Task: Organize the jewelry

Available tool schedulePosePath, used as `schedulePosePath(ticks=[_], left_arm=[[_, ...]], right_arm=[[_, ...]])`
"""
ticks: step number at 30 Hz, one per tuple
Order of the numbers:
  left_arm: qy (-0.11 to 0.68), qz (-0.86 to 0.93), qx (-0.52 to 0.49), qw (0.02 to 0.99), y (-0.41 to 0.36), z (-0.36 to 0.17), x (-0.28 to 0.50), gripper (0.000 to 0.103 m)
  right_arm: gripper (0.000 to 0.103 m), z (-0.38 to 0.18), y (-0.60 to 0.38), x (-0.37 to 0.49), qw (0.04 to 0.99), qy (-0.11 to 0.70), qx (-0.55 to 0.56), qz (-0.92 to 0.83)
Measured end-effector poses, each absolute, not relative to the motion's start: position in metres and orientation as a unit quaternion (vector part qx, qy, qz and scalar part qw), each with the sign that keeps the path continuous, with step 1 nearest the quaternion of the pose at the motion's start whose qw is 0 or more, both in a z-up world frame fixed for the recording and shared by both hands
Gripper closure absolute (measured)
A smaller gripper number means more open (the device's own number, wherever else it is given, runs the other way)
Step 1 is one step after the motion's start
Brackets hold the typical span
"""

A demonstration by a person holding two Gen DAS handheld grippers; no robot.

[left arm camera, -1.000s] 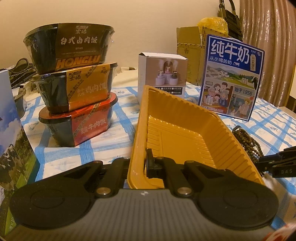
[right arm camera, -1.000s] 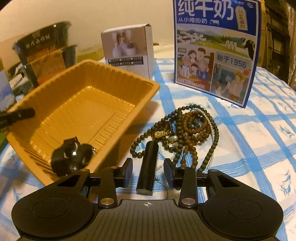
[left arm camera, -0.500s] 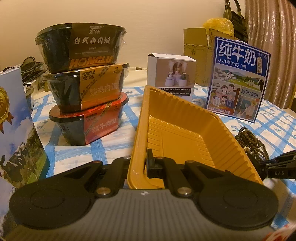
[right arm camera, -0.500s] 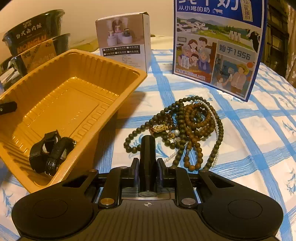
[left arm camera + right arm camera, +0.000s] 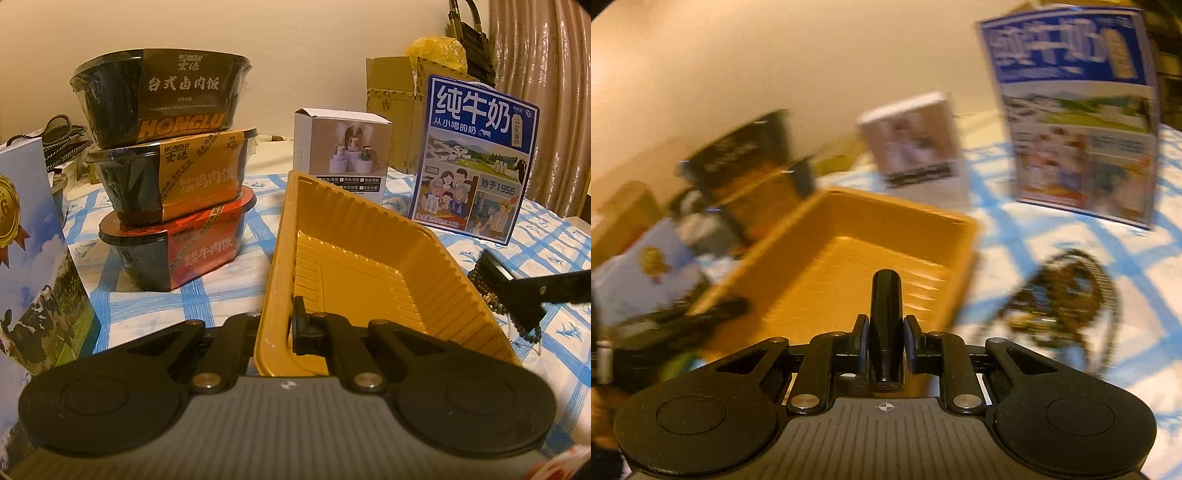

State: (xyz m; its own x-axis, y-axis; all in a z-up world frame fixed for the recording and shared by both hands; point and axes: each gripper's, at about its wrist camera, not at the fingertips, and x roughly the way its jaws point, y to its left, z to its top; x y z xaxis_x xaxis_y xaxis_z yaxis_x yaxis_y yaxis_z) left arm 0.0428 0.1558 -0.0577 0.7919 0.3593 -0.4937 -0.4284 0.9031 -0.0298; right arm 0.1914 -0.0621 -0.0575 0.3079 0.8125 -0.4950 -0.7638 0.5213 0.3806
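Lifted off the tabletop [image 5: 229,291] since a second ago, the black tube [image 5: 884,325] now sits clenched in the right tool [image 5: 885,341], whose jaws have just been closing on it. It points out over the yellow tray [image 5: 849,258] ahead. The beads [image 5: 1067,295] lie in a heap to that tool's right, blurred. The left tool [image 5: 275,332] is clamped on the tray's near rim [image 5: 273,288], one finger inside, one outside.

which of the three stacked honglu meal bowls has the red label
The bottom bowl, the one resting on the checked tablecloth. The middle bowl has an orange-gold label; the top bowl has a dark brown one.
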Motion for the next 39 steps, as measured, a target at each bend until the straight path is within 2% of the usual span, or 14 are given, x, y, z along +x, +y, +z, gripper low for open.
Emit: schedulePosePath(ticks=[9, 16, 18, 21, 31, 39], left_arm=[[0.246, 0.209, -0.072, 0.944, 0.156, -0.058, 0.043, 0.099], [0.246, 0.207, -0.074, 0.944, 0.158, -0.058, 0.043, 0.099], [0.246, 0.207, -0.075, 0.944, 0.158, -0.059, 0.043, 0.099], [0.247, 0.208, -0.077, 0.943, 0.158, -0.059, 0.044, 0.099], [0.245, 0.21, -0.077, 0.943, 0.158, -0.06, 0.043, 0.099], [0.245, 0.209, -0.075, 0.944, 0.158, -0.059, 0.042, 0.099]], right_arm=[[0.083, -0.071, -0.011, 0.166, 0.78, 0.32, -0.017, 0.538], [0.083, -0.083, 0.001, 0.166, 0.771, 0.338, -0.011, 0.54], [0.076, -0.083, -0.001, 0.165, 0.766, 0.342, -0.009, 0.544], [0.068, -0.081, -0.012, 0.16, 0.765, 0.336, 0.003, 0.55], [0.067, -0.075, -0.087, 0.16, 0.803, 0.322, 0.05, 0.498], [0.067, -0.101, -0.153, 0.203, 0.847, 0.383, 0.121, 0.348]])
